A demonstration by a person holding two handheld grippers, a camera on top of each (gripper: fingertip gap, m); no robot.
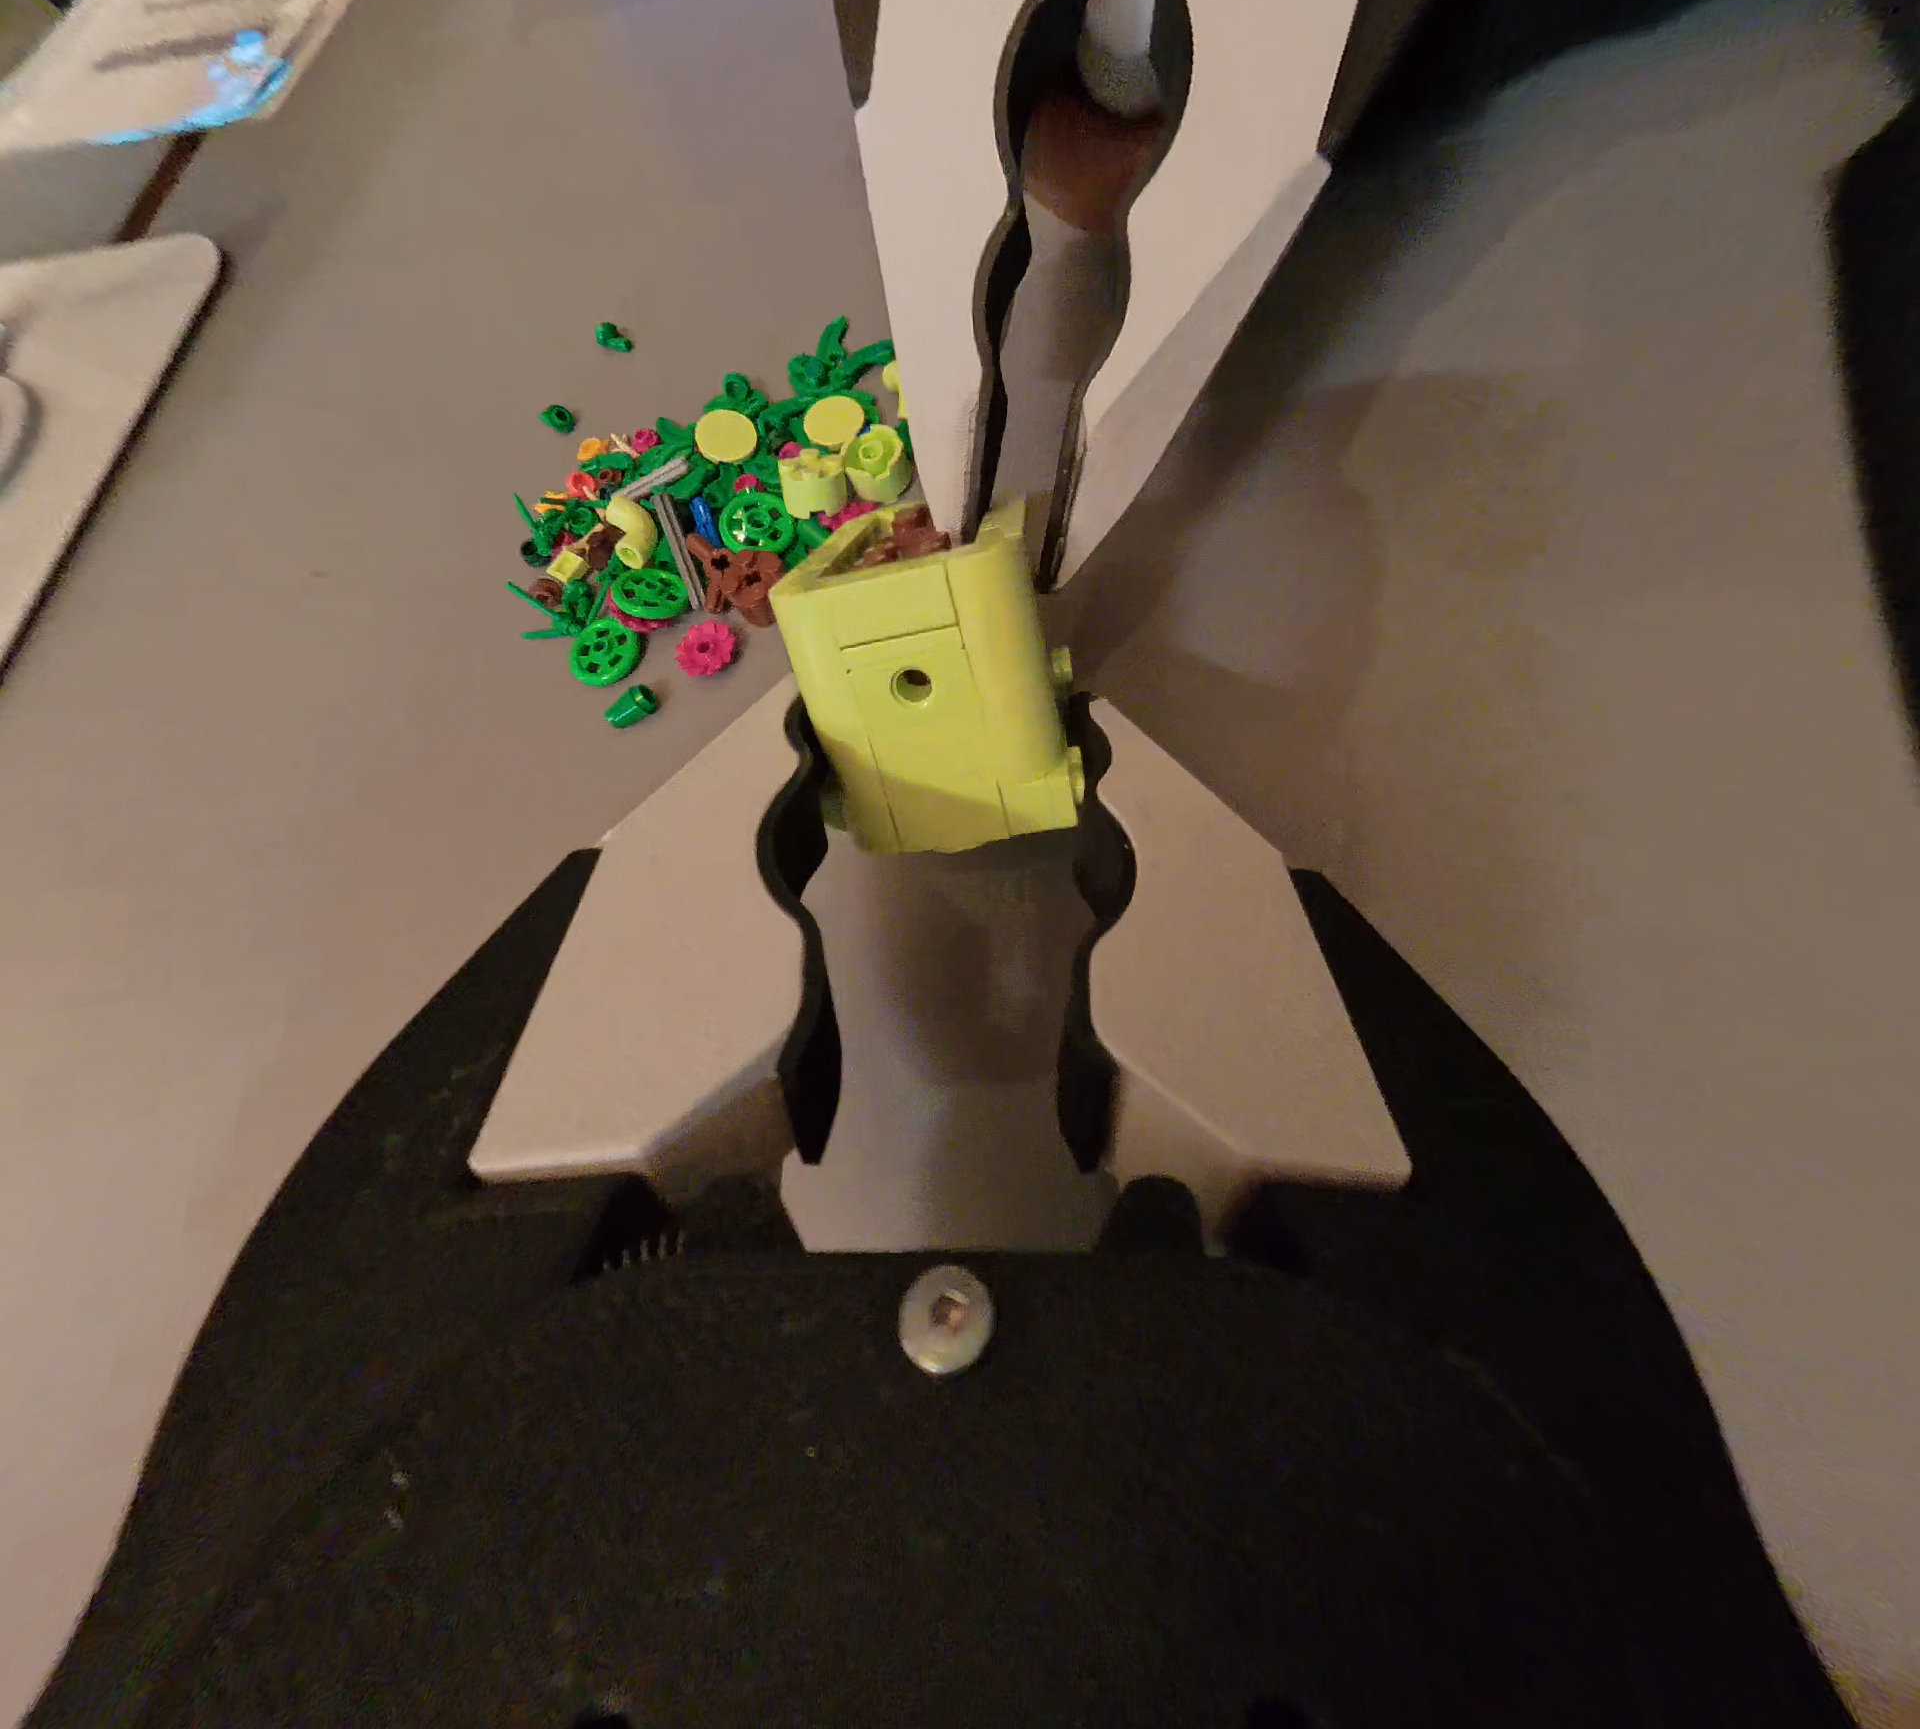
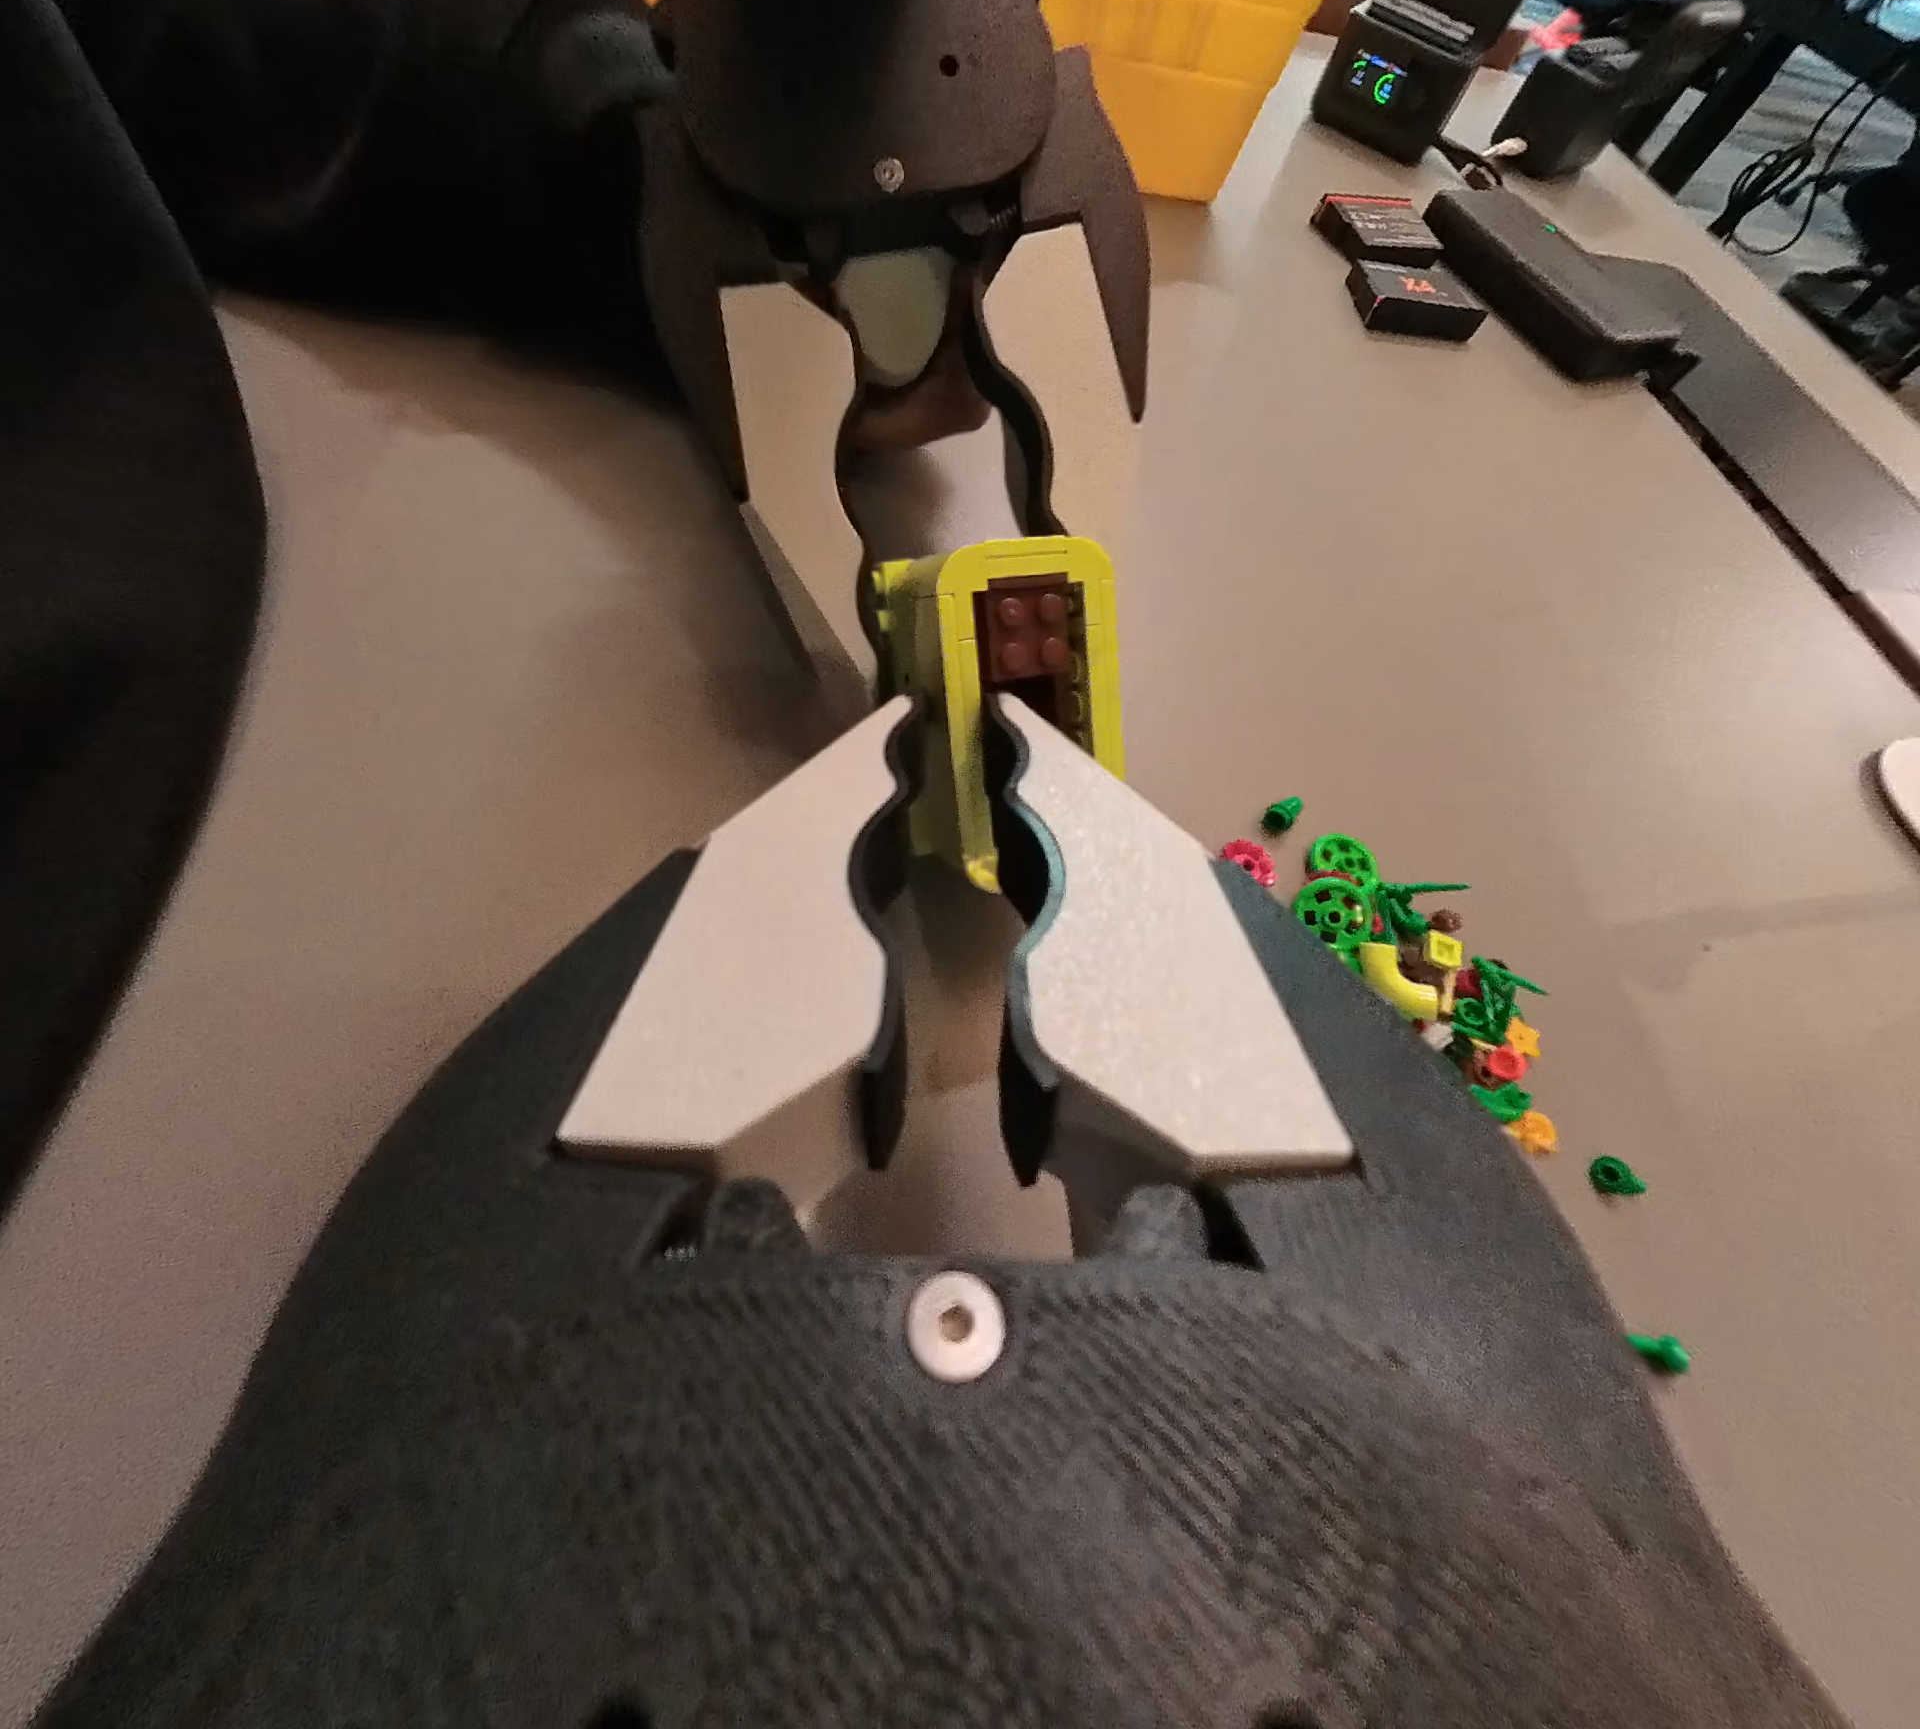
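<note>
Two grippers meet on lime brick box (image 1: 940, 703), held above table (image 1: 364, 744). I see left gripper (image 1: 940, 744) clenched round its base; right gripper (image 2: 951, 723) pinching one wall at open top. Loose-piece pile (image 1: 686, 526) lies near left. My advice: keep both grips steady, no twisting.

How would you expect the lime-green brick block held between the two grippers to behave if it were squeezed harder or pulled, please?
The lime-green brick block looks rigid, so it should not flex. Its seams suggest separate pieces that might pop apart if pulled. The left gripper holds its base; the right gripper pinches one rim wall, probably the weaker spot.
</note>
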